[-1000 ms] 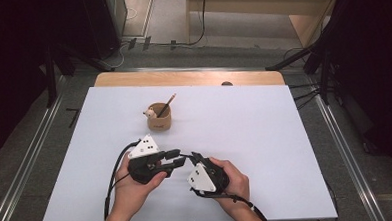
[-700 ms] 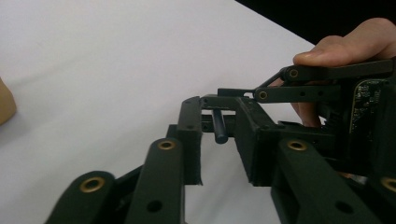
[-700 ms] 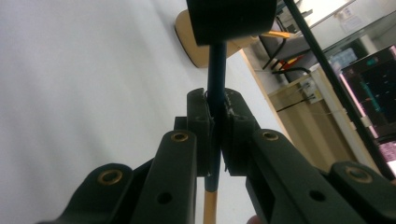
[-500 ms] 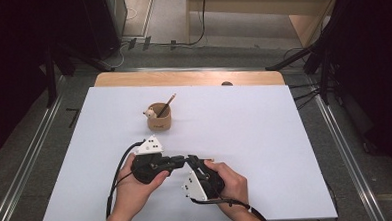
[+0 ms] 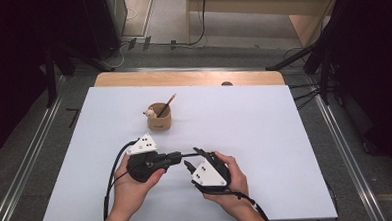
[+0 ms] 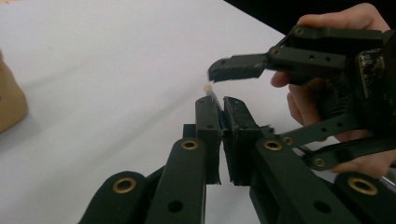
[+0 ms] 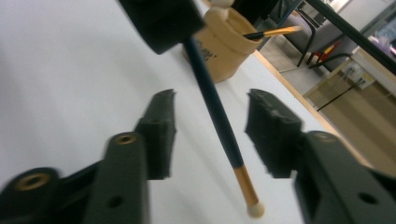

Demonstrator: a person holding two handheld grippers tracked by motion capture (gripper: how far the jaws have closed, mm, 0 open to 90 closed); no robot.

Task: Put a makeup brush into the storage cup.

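A dark blue pencil (image 7: 224, 135) with a gold ferrule and white eraser sticks out of my left gripper (image 5: 178, 155), which is shut on it. In the left gripper view the jaws of that gripper (image 6: 223, 105) press together on the pencil (image 6: 208, 93), whose eraser end pokes past them. My right gripper (image 7: 212, 105) is open, one jaw on each side of the pencil without touching it. In the high view the right gripper (image 5: 191, 158) faces the left one near the table's front, with the pencil (image 5: 188, 154) bridging them.
A tan cup (image 5: 159, 119) stands behind the grippers and holds another pencil (image 5: 166, 106), with a small pale figure (image 5: 148, 112) at its rim. It also appears in the right gripper view as the cup (image 7: 224, 46). The white table top (image 5: 285, 136) stretches to the right.
The right gripper shifted a little to the left and then back to the right. The left gripper and the pencil stayed in nearly the same place.
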